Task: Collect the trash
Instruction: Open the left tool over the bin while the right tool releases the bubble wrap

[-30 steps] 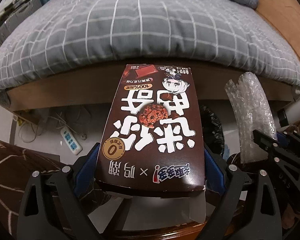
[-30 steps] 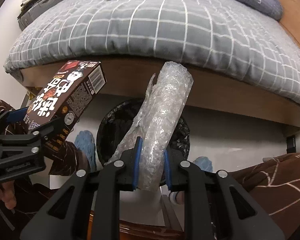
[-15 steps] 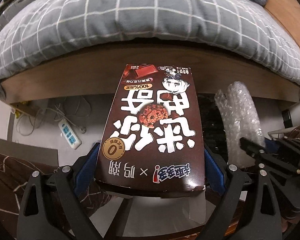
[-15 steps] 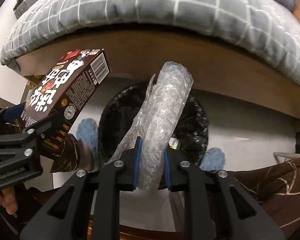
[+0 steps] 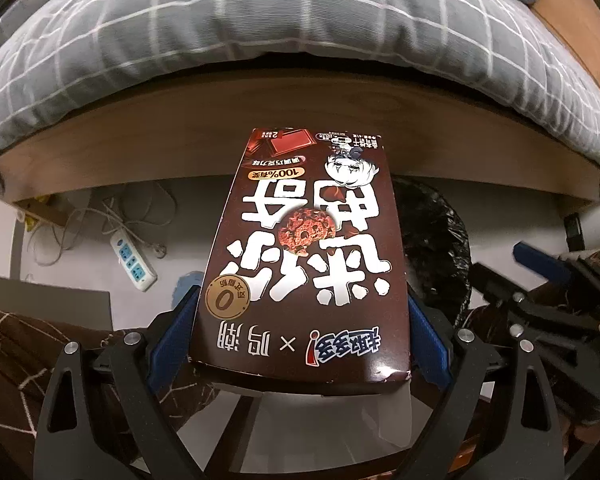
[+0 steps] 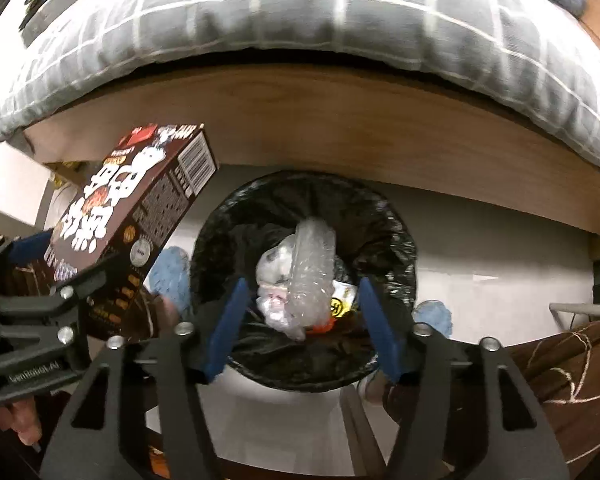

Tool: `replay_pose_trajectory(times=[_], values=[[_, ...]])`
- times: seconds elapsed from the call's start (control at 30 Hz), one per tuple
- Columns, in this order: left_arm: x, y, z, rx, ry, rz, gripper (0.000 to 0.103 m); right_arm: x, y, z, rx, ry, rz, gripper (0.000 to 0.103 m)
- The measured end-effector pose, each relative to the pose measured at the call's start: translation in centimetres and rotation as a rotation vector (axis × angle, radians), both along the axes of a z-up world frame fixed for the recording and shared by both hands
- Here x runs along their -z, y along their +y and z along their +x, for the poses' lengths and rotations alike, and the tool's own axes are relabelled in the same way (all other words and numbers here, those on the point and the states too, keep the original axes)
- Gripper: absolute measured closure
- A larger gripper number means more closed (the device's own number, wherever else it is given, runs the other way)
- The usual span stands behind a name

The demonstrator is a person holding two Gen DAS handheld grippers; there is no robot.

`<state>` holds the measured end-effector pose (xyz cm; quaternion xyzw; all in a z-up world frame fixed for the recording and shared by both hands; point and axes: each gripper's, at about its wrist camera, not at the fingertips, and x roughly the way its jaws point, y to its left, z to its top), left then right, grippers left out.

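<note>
The right tongs point(image 6: 302, 330) gape, released, over the bin point(image 6: 396, 248) at frame centre; the left tongs point(image 5: 300, 344) clench the snack box point(image 5: 304, 256), left of the bin; centre it above the opening before letting go.

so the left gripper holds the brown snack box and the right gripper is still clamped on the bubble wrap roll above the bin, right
Not quite. The right gripper is open and empty: the right wrist view shows its jaws spread wide, with the bubble wrap roll lying down in the black-lined bin among other trash. The left gripper does hold the brown snack box.
</note>
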<state>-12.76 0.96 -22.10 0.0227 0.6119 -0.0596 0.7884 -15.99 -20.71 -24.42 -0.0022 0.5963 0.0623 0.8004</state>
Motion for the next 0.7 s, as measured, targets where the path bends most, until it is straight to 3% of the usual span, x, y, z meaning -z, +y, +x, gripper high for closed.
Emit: replay_pose_trajectory(times=[0.33,0.43,0.7], values=[[-0.1,-4.3,-0.4,0.076,0.002,-0.029,0.013,-1.9,-6.0,-0.4,0.122,-0.074,-0.024,0.021],[0.0,-5.4,-0.4,0.084,0.001,-0.028,0.012,-2.4,-7.5,-0.5,0.163,-0.099,-0.025,0.009],[0.2,-7.5,-0.5,0.113,0.011,-0.028,0.012,-2.9,-10.0,-0.5,0.213,-0.112,-0.035,0.008]])
